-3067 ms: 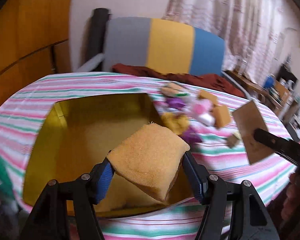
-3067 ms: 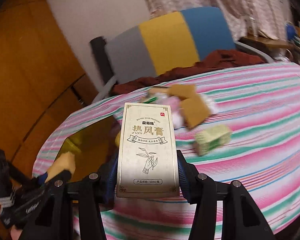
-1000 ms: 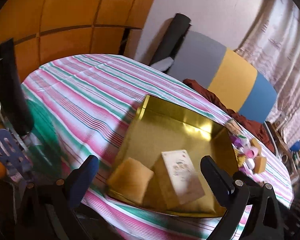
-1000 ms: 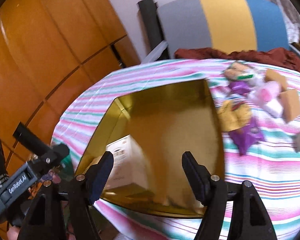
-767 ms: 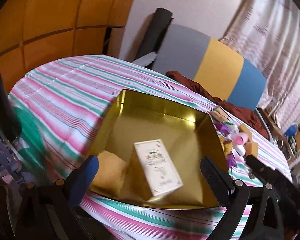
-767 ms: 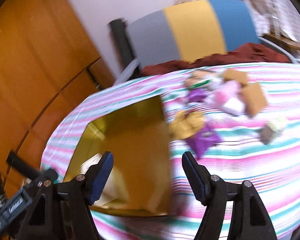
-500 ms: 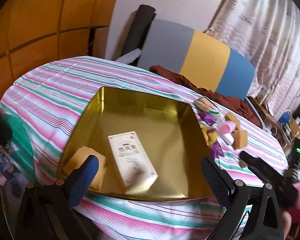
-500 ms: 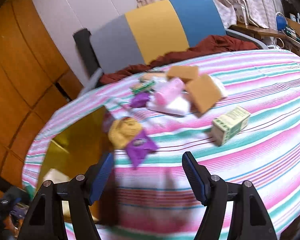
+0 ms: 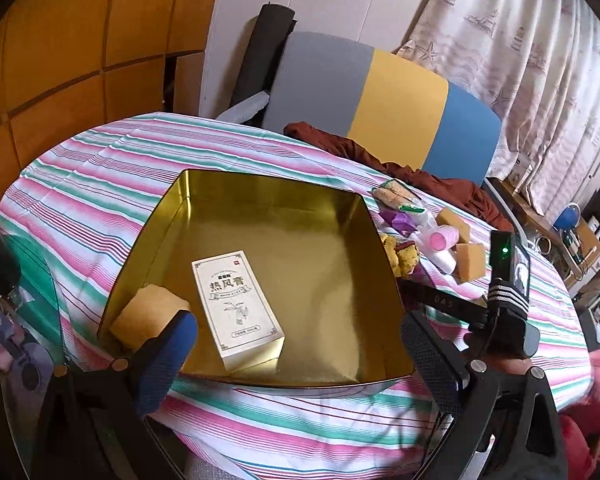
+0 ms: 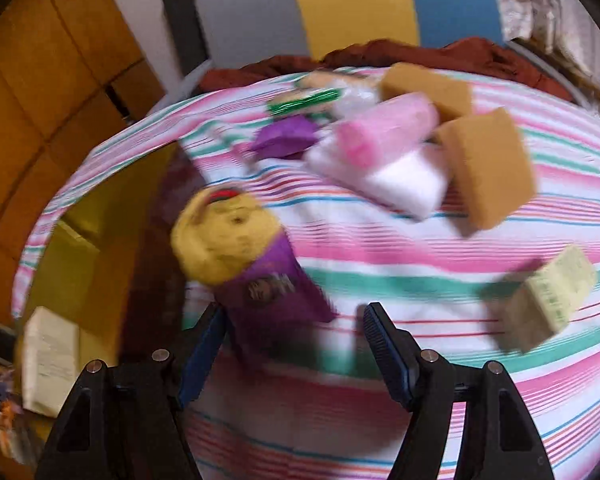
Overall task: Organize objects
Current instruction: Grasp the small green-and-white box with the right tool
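A gold tin (image 9: 180,216) sits on the striped tablecloth with a cream printed box (image 9: 236,304) and a tan sponge (image 9: 148,316) lying inside. My left gripper (image 9: 296,328) hangs open over the tin's near edge, holding nothing. In the blurred right wrist view, my right gripper (image 10: 296,316) is open just above the cloth. A purple packet (image 10: 268,292) with a yellow lump (image 10: 224,240) at its far end lies by the left finger (image 10: 204,344), partly between the jaws; no pad presses on it. The tin (image 10: 80,232) and the cream box (image 10: 48,356) lie to its left.
Right of the tin lie loose items: a pink roll (image 10: 384,132), a white packet (image 10: 404,184), two tan sponges (image 10: 488,168), a small purple packet (image 10: 288,136), a green-wrapped snack (image 10: 308,100) and a pale green box (image 10: 552,296). A striped chair (image 9: 380,96) with a brown cloth stands behind.
Both grippers were shut on the sponge and box, which now lie in the tin. Over the last second the right gripper swung from the tin down toward the purple packet; the left view shifted.
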Demonstrator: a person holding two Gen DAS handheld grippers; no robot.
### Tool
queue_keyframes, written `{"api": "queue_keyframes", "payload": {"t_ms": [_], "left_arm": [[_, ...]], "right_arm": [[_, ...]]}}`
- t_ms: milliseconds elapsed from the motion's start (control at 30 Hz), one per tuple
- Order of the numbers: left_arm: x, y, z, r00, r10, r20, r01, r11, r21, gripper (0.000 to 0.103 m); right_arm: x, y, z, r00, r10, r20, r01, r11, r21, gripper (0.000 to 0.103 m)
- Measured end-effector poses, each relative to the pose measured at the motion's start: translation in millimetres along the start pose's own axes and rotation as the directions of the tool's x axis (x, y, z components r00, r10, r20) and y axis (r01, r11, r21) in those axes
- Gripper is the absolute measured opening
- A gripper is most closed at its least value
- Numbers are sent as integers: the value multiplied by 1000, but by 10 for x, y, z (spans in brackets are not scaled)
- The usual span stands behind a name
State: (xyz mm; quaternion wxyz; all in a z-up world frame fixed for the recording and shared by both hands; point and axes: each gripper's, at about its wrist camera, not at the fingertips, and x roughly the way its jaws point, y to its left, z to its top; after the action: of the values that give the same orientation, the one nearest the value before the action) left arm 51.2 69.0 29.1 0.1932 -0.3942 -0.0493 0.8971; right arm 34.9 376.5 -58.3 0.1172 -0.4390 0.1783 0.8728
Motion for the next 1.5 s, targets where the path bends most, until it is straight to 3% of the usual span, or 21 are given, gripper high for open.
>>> {"api": "queue_keyframes", "payload": {"t_ms": [67, 200, 333, 433, 600, 700, 900, 1000, 1167, 1267, 1500], "left_arm": [[3, -29, 2, 1000, 2, 4, -2, 1000, 8, 102], [45, -109, 13, 1000, -26, -1, 26, 1000, 15, 102], [114, -265, 11, 998, -58, -22, 59, 998, 32, 102], [104, -375, -11, 997, -70, -24, 72, 996, 58, 102], [68, -484, -62, 997, -71, -27, 73, 993, 95, 102], [61, -510, -72, 996, -79, -35, 82, 992, 94, 102], [35, -592, -94, 996, -80, -37, 84, 989, 122, 102], [46, -635, -99, 996, -84, -43, 90, 987, 135, 102], [94, -759, -86, 995, -90, -47, 96, 981, 166, 102], [135, -892, -67, 995, -93, -47, 100, 978, 182, 102], [282, -1309, -36, 993, -104, -47, 113, 961, 253, 102]], "right_arm": [[-146, -156, -27, 999, -45, 23, 44, 998, 43, 71], [-595, -508, -200, 992, -35, 121, 18, 990, 139, 72], [-835, -824, -231, 972, -149, 184, 102, 965, 243, 72], [-819, -1010, -173, 974, -177, 141, 126, 943, 307, 72], [-568, -1073, -66, 987, -149, 59, 116, 919, 377, 72], [-415, -1084, 22, 980, -198, 21, 173, 901, 397, 72], [-266, -1233, 107, 980, -199, -9, 177, 846, 503, 72], [-282, -1224, 101, 979, -203, 5, 177, 867, 466, 71], [-397, -1325, -41, 987, -153, 41, 122, 900, 418, 42], [-501, -1396, -122, 990, -132, 54, 100, 911, 400, 35], [-707, -1540, -304, 985, -146, 95, 109, 942, 317, 32]]}}
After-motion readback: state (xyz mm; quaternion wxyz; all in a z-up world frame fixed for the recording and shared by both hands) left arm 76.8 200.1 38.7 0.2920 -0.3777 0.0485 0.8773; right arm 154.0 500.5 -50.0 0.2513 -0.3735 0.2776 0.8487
